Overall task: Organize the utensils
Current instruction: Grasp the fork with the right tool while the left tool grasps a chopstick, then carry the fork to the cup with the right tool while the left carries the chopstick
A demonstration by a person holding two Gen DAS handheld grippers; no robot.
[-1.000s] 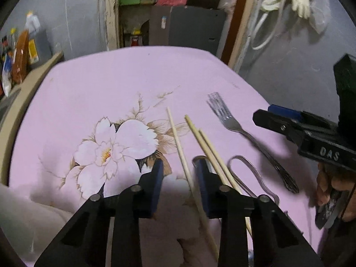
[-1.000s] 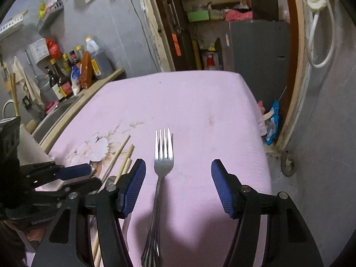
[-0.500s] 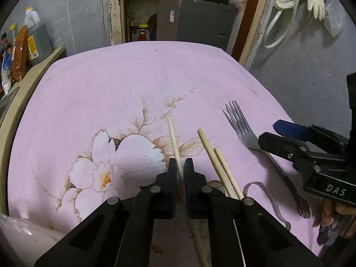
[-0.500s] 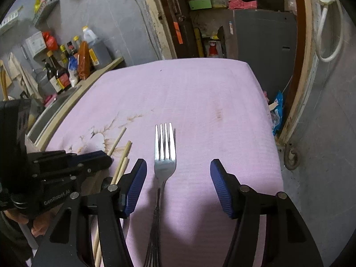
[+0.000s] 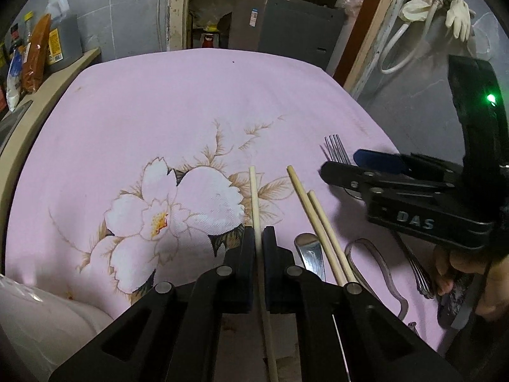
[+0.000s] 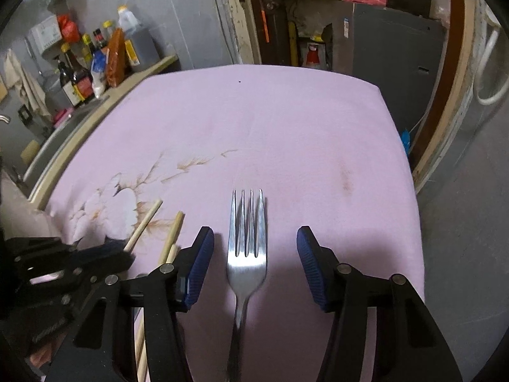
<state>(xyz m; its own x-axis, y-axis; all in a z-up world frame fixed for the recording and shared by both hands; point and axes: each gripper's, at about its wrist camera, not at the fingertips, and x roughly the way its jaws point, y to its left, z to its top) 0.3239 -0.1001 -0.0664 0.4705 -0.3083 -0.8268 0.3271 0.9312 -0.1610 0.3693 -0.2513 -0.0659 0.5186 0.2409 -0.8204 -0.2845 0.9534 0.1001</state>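
Note:
My left gripper (image 5: 259, 238) is shut on a single wooden chopstick (image 5: 254, 197) lying on the pink floral tablecloth (image 5: 191, 111). Just right of it lie two more chopsticks (image 5: 313, 213) side by side, a spoon handle (image 5: 310, 251) and a bent metal utensil (image 5: 378, 261). A steel fork (image 6: 247, 248) lies tines away between the blue pads of my right gripper (image 6: 254, 254), which stands open and clear of the fork on both sides. In the left wrist view the right gripper (image 5: 359, 165) hovers over the fork's tines (image 5: 335, 149).
Bottles and sauce packets (image 6: 92, 63) crowd a counter at the far left. A white object (image 5: 35, 315) sits at the near left of the table. The table's right edge (image 6: 410, 191) drops to a grey floor; shelves and a grey cabinet (image 6: 394, 41) stand behind.
My left gripper has closed from wide open onto the single chopstick. My right gripper has moved forward along the fork, so its pads now flank the tines.

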